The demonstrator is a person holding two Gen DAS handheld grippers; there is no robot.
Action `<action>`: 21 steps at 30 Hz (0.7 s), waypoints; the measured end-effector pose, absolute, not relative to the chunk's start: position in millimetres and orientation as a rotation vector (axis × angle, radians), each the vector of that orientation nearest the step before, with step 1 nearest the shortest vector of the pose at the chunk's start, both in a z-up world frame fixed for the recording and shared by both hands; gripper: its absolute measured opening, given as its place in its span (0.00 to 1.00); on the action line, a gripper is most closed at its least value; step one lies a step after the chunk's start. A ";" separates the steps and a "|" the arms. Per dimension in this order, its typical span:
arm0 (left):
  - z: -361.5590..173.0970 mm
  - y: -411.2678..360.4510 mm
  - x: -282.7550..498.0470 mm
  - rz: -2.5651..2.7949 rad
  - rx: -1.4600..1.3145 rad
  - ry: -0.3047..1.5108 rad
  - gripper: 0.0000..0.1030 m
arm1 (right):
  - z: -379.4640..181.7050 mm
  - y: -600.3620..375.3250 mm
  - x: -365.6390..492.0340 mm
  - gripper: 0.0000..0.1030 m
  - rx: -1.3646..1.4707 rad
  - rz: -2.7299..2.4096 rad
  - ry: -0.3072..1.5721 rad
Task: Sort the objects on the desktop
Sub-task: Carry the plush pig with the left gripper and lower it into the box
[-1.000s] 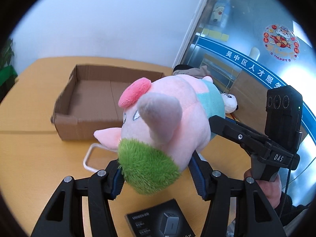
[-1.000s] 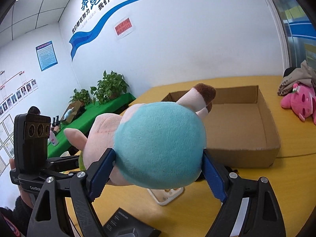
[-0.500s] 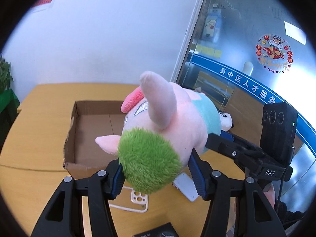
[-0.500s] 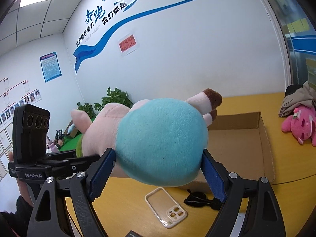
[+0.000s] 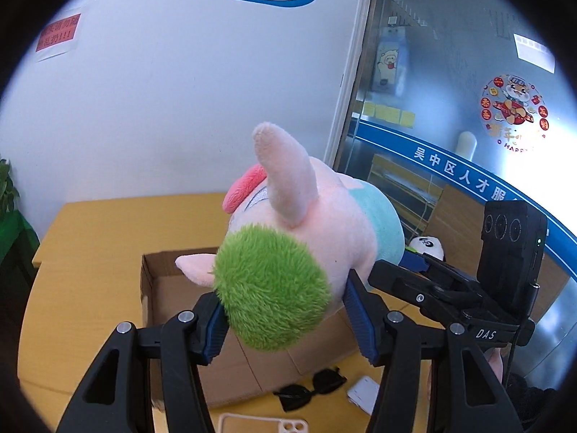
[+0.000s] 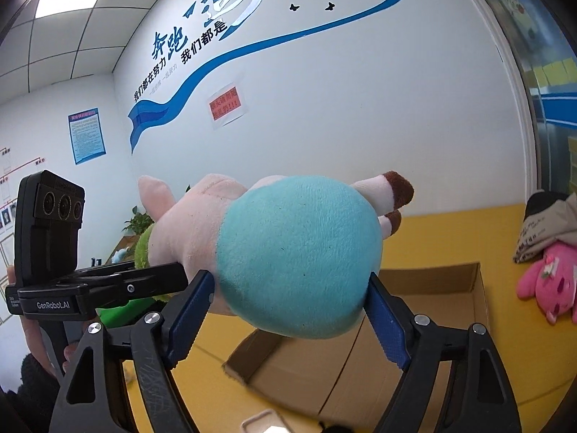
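Left tool (image 5: 285, 315) clenches the plush pig's (image 5: 310, 238) green tuft; right tool (image 6: 288, 308), jaws closing, squeezes its teal rump. Held in the air above the cardboard box (image 5: 169, 288), the pig looks light, soft and squashy, so gripping both bulky ends suits it.

Wrist cameras face each other, close; share plush toy (image 5: 306, 252), cardboard box (image 6: 432, 310).
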State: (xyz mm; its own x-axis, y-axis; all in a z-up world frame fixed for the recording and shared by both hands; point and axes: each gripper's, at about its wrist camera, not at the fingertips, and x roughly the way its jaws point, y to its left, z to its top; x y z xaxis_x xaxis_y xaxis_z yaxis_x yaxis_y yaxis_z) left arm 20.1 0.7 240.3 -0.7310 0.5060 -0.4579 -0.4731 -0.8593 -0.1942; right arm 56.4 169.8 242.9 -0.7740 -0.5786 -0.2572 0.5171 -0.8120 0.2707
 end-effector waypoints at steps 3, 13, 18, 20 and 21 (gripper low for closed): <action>243.3 -9.2 -14.9 2.512 -0.698 -0.115 0.54 | 249.4 160.1 20.8 0.78 0.444 -2.512 -0.229; 210.0 -27.1 -119.7 2.514 -0.800 -0.133 0.51 | 221.9 126.5 -91.8 0.71 0.552 -2.524 -0.215; 175.6 -30.1 -166.1 2.483 -0.893 -0.142 0.51 | 187.3 118.1 -137.8 0.71 0.646 -2.511 -0.258; 159.3 -32.4 -181.4 2.480 -0.933 -0.141 0.51 | 167.4 114.6 -157.1 0.71 0.697 -2.494 -0.294; 149.5 -33.8 -189.2 2.479 -0.959 -0.139 0.51 | 159.2 112.4 -164.1 0.71 0.724 -2.487 -0.302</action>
